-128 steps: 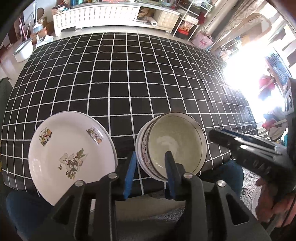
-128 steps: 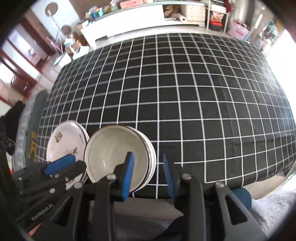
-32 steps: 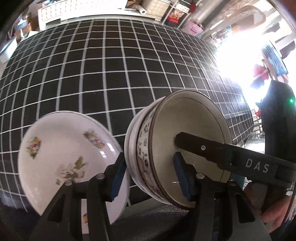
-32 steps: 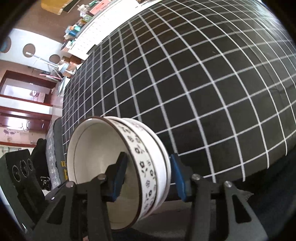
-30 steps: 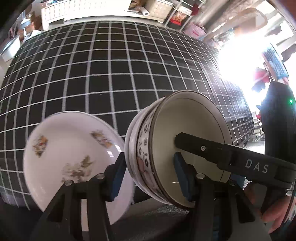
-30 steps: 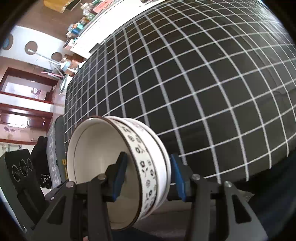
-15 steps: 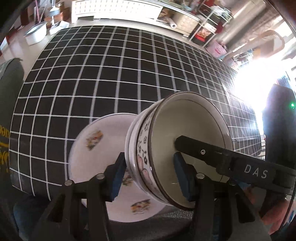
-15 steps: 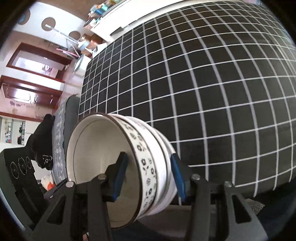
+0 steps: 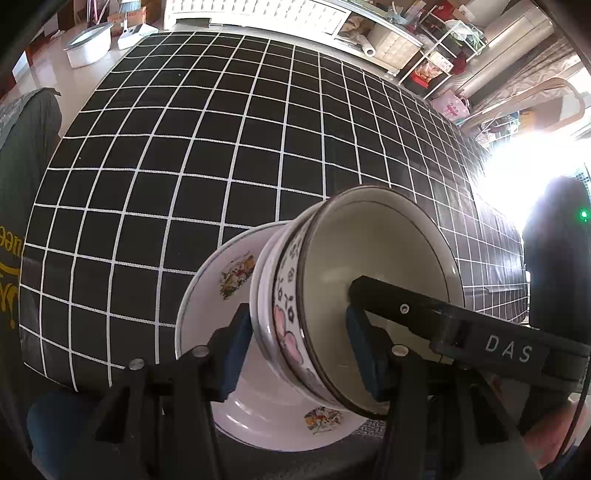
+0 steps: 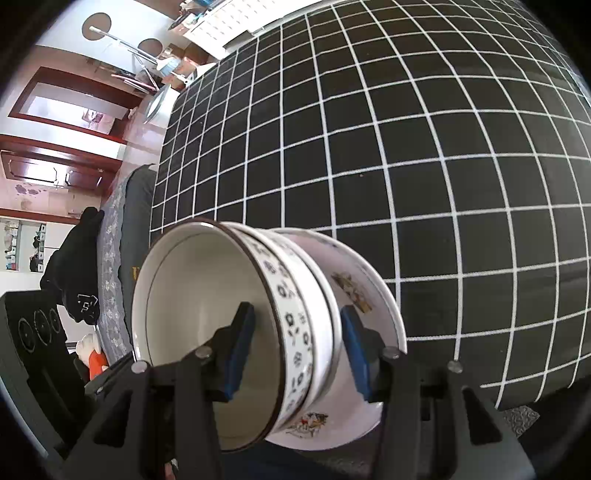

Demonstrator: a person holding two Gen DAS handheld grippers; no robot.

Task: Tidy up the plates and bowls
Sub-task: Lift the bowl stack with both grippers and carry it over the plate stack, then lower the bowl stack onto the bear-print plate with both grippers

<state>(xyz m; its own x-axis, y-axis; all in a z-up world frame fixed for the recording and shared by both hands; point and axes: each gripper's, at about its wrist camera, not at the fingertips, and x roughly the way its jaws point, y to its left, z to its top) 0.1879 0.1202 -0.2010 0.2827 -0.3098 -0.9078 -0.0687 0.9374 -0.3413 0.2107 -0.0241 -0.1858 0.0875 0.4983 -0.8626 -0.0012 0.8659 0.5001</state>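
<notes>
Both hand-held grippers, left (image 9: 295,347) and right (image 10: 297,343), pinch opposite walls of the stacked bowls (image 9: 332,295), now over the flowered plate (image 9: 214,295) at lower centre, no longer beside it; behind lies the checked desk (image 9: 221,147).

My view: black white-grid tablecloth (image 9: 229,155), white cabinet (image 9: 258,13) behind it, cluttered wire shelving (image 9: 443,48), window glare (image 9: 524,177), dark red door frame (image 10: 55,110)
</notes>
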